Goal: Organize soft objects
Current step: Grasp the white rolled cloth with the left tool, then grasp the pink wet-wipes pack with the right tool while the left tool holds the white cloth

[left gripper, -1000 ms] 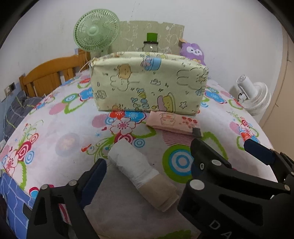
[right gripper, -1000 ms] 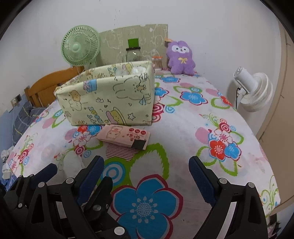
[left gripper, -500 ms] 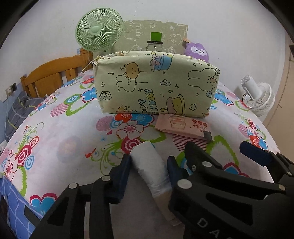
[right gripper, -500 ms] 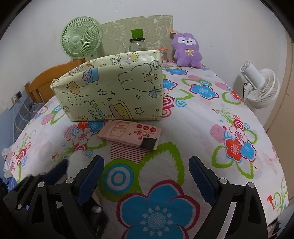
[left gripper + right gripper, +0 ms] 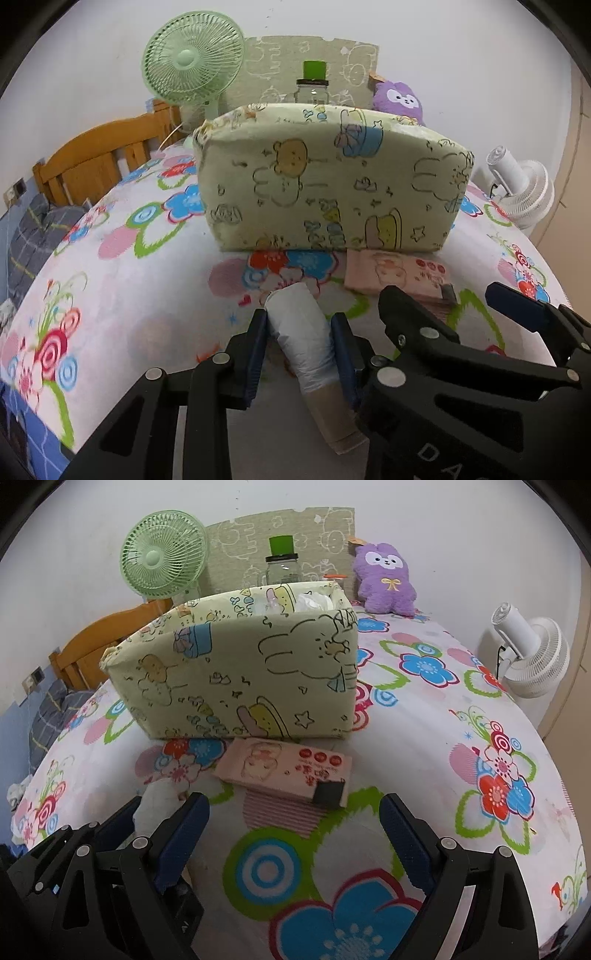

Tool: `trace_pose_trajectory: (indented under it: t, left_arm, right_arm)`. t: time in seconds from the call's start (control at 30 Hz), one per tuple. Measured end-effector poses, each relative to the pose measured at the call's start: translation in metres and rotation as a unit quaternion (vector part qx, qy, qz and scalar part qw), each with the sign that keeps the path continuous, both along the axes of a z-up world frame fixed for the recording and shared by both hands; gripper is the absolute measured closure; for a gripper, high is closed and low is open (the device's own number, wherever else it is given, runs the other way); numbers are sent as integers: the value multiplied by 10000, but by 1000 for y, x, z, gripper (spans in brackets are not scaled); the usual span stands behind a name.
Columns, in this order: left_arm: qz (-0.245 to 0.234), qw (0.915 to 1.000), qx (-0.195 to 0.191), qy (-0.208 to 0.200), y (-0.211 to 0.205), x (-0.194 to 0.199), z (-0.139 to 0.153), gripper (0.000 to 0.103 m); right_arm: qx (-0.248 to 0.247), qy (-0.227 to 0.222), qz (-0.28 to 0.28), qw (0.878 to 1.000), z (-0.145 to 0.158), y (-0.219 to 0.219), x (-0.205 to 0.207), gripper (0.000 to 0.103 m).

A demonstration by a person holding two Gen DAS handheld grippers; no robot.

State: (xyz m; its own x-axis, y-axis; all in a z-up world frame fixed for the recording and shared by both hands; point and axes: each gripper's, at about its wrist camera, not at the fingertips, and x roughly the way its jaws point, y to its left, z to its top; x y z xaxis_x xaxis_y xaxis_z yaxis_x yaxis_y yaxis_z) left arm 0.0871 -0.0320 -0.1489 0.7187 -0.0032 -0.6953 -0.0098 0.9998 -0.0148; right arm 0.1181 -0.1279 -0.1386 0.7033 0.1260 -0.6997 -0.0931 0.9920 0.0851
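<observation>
Rolled white-and-tan cloth point(image 5: 308, 347) lies lengthwise between the blue pads point(image 5: 258, 345) of my left gripper point(image 5: 301, 341), white end pointing away from me and tan end toward the camera; the jaws have just been closing and both pads now press its sides, so I have it clamped, with the floral bedsheet point(image 5: 122, 314) beneath it. My right gripper point(image 5: 293, 834) stands wide apart with nothing between its fingers, only the sheet's flower print below. Just beyond both tools lies a flat pink packet point(image 5: 286, 768) with a dark tab at its near right corner. Behind it, touching or nearly touching its far edge, stands the pale green cartoon-print fabric box point(image 5: 332, 184), which blocks most of what is behind it. Farther back along the wall are a green table fan point(image 5: 192, 68), a clear jar with a green cap point(image 5: 313, 83), a printed board point(image 5: 280, 535) and a purple plush toy point(image 5: 386, 578); a white fan point(image 5: 532, 657) stands off the bed at right and a wooden headboard point(image 5: 96, 158) at left. From the left wrist I see only the box's closed front face; the right wrist, looking from higher, shows its open top with crumpled white items point(image 5: 314, 601) inside, and at lower left just a white edge of the cloth beside my left gripper.
</observation>
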Motion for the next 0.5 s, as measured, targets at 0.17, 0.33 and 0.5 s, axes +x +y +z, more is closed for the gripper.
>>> trace_pose_trajectory:
  t: [0.17,0.33,0.5]
  left_arm:
    - [-148,9998,82,47,3,9,2,68]
    - [-300,9994,-22,191,5,17,3,68]
    - [-494,9982,-161,295,-3,21,2,68]
  right_arm:
    - [72,59,-84,9999,1,2,10,8]
    - [-35,134,-55,9999,2,1,18,8]
    - [-227,165,67,9996,3,-5,27,8]
